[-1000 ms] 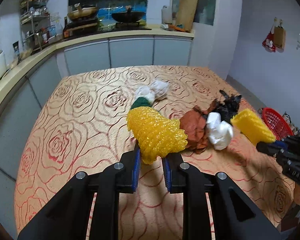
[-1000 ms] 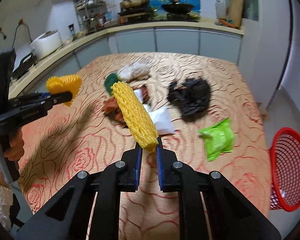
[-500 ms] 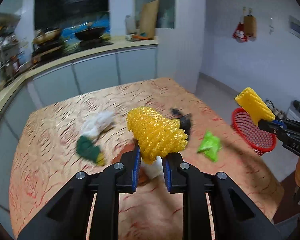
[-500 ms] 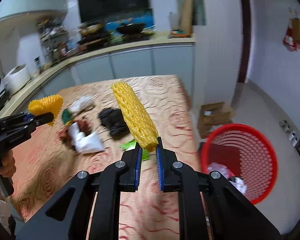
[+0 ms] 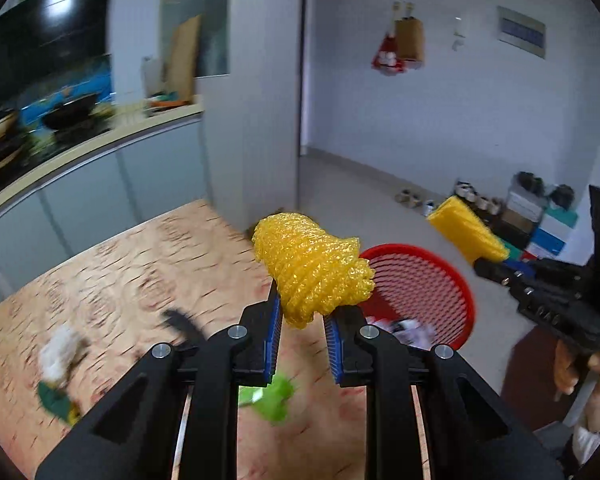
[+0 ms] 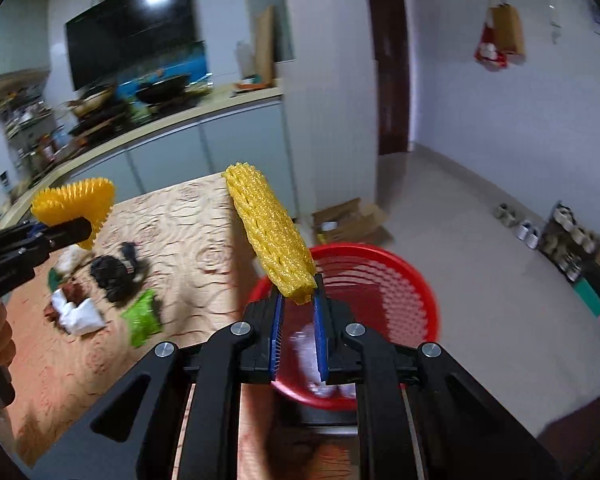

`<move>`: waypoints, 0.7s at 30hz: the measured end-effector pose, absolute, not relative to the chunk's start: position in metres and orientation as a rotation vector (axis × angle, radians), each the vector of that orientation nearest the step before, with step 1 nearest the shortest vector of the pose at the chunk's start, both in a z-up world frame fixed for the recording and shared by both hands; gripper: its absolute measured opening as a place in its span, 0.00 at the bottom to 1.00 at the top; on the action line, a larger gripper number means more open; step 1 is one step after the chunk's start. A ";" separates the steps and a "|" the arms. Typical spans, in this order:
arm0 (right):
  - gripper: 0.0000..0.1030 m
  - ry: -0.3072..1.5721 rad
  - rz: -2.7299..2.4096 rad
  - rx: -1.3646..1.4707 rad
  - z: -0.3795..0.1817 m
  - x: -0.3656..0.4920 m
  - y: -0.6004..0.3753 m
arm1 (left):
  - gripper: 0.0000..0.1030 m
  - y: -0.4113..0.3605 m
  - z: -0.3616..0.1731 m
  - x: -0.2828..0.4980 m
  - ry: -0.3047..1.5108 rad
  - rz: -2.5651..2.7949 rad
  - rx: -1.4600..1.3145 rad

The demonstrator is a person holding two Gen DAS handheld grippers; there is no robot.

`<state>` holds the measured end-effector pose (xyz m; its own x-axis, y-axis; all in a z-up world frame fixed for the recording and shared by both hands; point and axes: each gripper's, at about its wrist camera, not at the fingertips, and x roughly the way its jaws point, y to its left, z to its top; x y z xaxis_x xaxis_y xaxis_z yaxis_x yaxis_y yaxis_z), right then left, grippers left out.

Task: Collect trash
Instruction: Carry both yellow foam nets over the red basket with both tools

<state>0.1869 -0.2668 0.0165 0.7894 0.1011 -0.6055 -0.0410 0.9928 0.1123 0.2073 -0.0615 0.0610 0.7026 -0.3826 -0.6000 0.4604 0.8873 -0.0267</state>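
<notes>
Two yellow foam nets heading for one red basket [image 5: 452,280]. From the left wrist: left gripper [image 5: 302,330] clamping the crumpled foam net [image 5: 312,268] by its lower end, over the table edge [image 5: 172,256] just short of the basket; probably best carrying it fully above the rim before letting go, being light and likely to drift. Table litter smeared by blur, hard to identify. From the right wrist: right gripper [image 6: 298,312] pinching the long foam net [image 6: 272,236] above the basket; basket's near side hidden behind fingers.
</notes>
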 end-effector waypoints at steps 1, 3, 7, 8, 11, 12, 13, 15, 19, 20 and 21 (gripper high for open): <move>0.14 0.660 0.062 0.097 0.015 0.187 -0.272 | 0.18 -0.074 0.061 0.211 0.640 -0.491 0.139; 0.14 0.668 0.037 0.101 0.011 0.188 -0.282 | 0.18 -0.093 0.059 0.215 0.643 -0.519 0.160; 0.14 0.690 -0.005 0.110 0.003 0.192 -0.297 | 0.18 -0.126 0.050 0.220 0.662 -0.577 0.194; 0.14 0.696 -0.015 0.112 0.001 0.193 -0.301 | 0.18 -0.134 0.046 0.222 0.671 -0.590 0.201; 0.14 0.715 -0.045 0.119 -0.005 0.195 -0.312 | 0.18 -0.147 0.034 0.230 0.702 -0.621 0.207; 0.14 0.720 -0.050 0.121 -0.007 0.196 -0.315 | 0.18 -0.154 0.028 0.233 0.717 -0.630 0.213; 0.14 0.727 -0.057 0.122 -0.010 0.197 -0.318 | 0.18 -0.158 0.022 0.232 0.728 -0.637 0.219; 0.14 0.742 -0.063 0.124 -0.015 0.199 -0.322 | 0.18 -0.168 0.012 0.238 0.754 -0.646 0.227; 0.14 0.788 -0.080 0.116 -0.030 0.206 -0.325 | 0.18 -0.183 -0.008 0.248 0.805 -0.653 0.252; 0.14 0.799 -0.083 0.114 -0.033 0.208 -0.326 | 0.18 -0.184 -0.010 0.250 0.812 -0.654 0.255; 0.14 0.809 -0.082 0.113 -0.036 0.210 -0.326 | 0.18 -0.186 -0.015 0.253 0.821 -0.650 0.262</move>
<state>0.2105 -0.3256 -0.0359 0.6877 -0.0297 -0.7254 0.1162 0.9908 0.0696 0.2528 -0.1865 -0.0147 0.5030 -0.4339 -0.7475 0.6287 0.7771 -0.0281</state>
